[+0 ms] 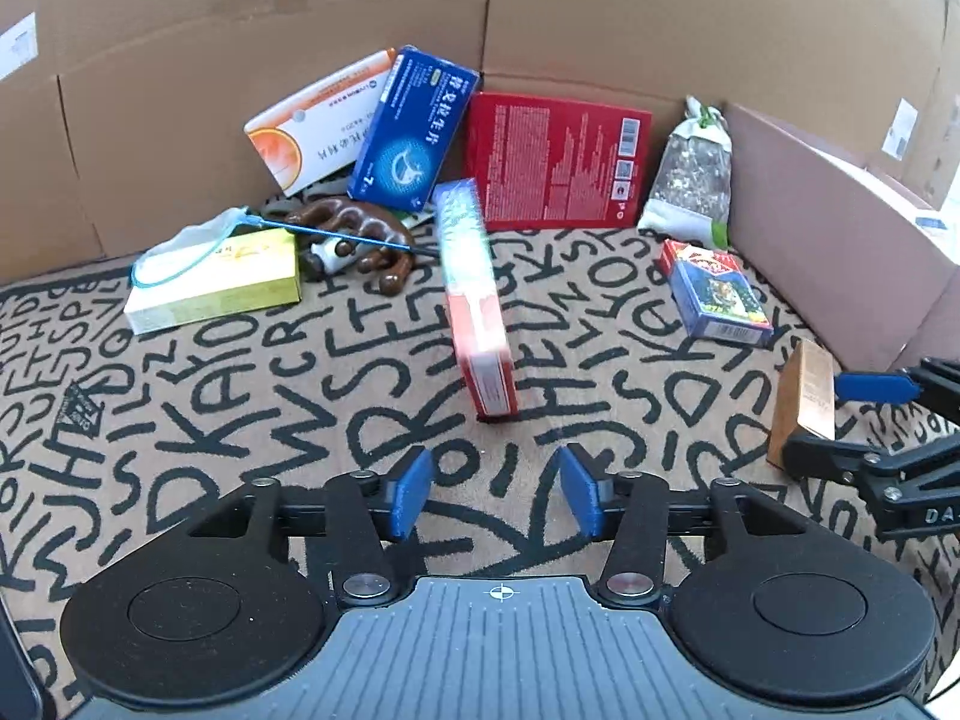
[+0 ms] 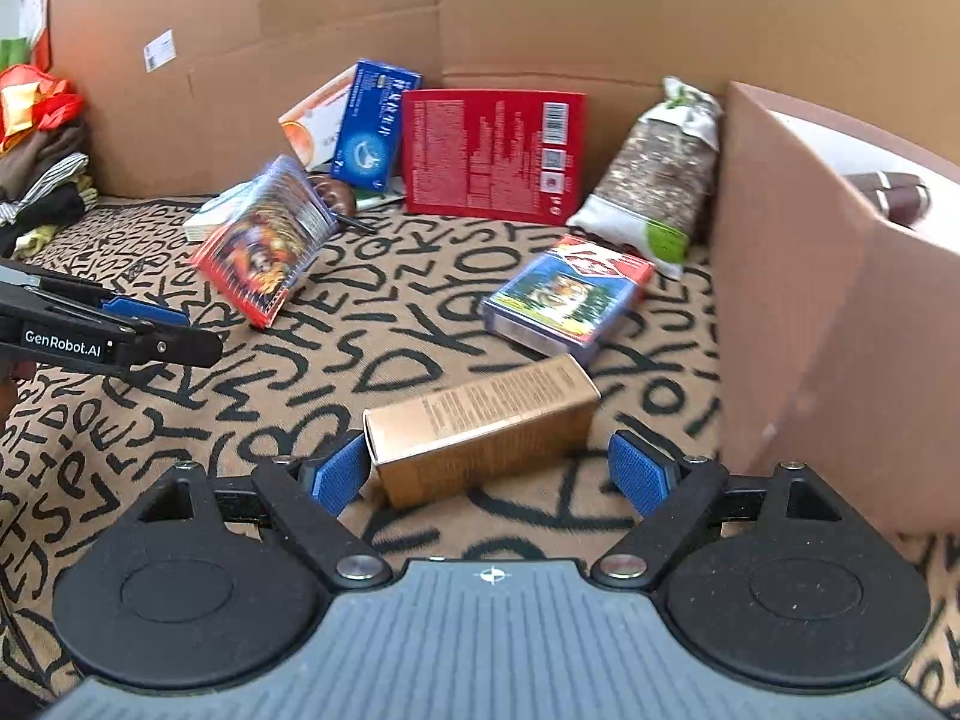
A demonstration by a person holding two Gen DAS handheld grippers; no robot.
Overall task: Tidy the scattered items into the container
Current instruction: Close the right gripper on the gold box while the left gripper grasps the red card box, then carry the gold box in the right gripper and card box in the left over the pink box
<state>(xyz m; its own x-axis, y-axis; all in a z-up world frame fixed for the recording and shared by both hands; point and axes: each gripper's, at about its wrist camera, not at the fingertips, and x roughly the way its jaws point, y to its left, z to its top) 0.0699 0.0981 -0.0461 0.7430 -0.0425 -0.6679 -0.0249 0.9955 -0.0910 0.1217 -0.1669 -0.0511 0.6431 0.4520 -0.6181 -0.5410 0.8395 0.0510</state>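
My left gripper (image 1: 495, 495) is open and empty, just short of a red-edged picture box (image 1: 477, 300) that stands on its edge and looks motion-blurred; it also shows in the right wrist view (image 2: 264, 246). My right gripper (image 2: 492, 471) is open, its jaws on either side of a lying gold-brown carton (image 2: 483, 429), the left pad close to the carton's end. That carton shows in the left wrist view (image 1: 804, 411). The brown container (image 2: 798, 306) stands at the right, a dark item inside.
A blue card box (image 2: 567, 294), seed bag (image 2: 660, 174), red flat box (image 2: 492, 153), blue (image 1: 414, 129) and orange-white (image 1: 312, 120) medicine boxes, a yellow-green box (image 1: 216, 282), a blue-handled net and a brown wooden massager (image 1: 360, 240) lie on the lettered carpet. Cardboard walls surround. Clothes (image 2: 42, 180) lie far left.
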